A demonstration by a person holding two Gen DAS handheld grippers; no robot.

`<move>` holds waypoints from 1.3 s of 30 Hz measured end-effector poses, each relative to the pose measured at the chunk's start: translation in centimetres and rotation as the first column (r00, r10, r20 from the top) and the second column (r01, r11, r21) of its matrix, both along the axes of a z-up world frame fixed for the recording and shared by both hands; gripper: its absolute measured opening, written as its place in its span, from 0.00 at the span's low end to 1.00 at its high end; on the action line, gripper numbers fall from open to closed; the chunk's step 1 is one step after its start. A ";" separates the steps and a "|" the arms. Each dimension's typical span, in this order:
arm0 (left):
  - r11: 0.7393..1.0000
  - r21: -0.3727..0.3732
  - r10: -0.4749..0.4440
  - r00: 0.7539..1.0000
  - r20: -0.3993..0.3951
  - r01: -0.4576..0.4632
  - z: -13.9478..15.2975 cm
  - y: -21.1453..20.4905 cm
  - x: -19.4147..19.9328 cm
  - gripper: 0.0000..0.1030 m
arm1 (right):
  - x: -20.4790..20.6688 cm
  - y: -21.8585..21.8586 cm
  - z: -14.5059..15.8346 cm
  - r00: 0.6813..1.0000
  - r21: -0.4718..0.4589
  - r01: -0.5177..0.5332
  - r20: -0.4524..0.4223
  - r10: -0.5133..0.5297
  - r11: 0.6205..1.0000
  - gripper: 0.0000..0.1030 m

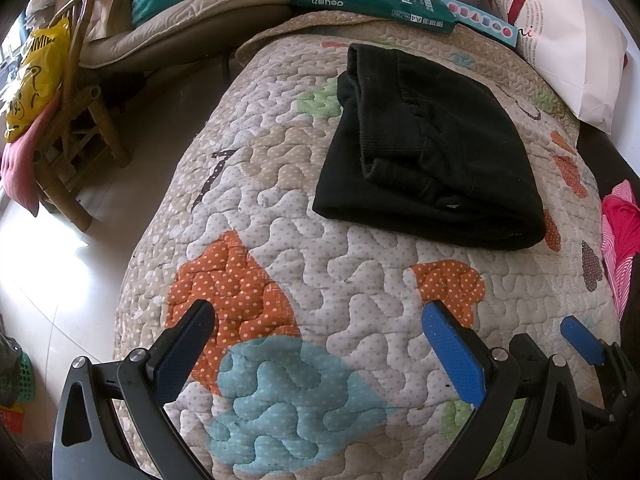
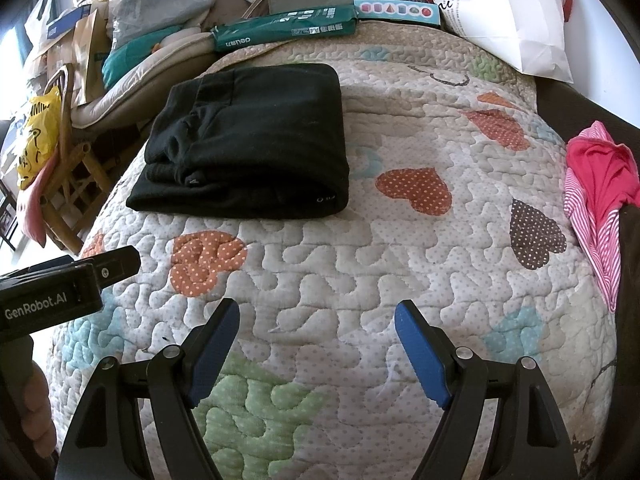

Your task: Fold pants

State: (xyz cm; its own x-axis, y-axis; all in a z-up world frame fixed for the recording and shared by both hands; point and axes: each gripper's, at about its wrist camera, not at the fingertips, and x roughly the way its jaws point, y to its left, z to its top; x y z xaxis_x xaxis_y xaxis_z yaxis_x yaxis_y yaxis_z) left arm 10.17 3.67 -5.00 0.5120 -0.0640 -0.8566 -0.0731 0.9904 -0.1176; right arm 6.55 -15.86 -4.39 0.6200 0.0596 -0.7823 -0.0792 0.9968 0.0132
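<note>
Both grippers, left gripper (image 1: 316, 340) and right gripper (image 2: 316, 344), hover spread and empty; pants (image 2: 248, 140) look fully folded, so nothing remains but withdrawing.

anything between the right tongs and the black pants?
Nothing visible. The right tongs are open over bare quilt, and the folded black pants lie ahead and to the left, with only quilt between. The left tongs are also open and short of the pants.
</note>
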 end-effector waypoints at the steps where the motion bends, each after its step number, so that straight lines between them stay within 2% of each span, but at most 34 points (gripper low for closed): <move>1: 1.000 0.002 0.001 1.000 0.001 -0.001 0.0 0.0 0.1 1.00 | 0.0 0.0 0.0 1.000 0.000 -0.002 0.001 0.002 1.000 0.82; 39: 1.000 0.015 0.005 1.000 -0.006 -0.005 0.1 0.8 0.0 1.00 | -0.2 0.5 0.2 1.000 -0.046 -0.025 0.016 0.026 0.999 0.82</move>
State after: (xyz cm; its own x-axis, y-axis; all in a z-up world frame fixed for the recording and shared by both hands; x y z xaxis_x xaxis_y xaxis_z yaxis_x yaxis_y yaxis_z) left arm 10.21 4.44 -4.95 0.5074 -0.0488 -0.8603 -0.0791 0.9916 -0.1028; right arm 6.38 -15.36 -4.20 0.6319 0.0397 -0.7740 -0.1045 0.9939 -0.0344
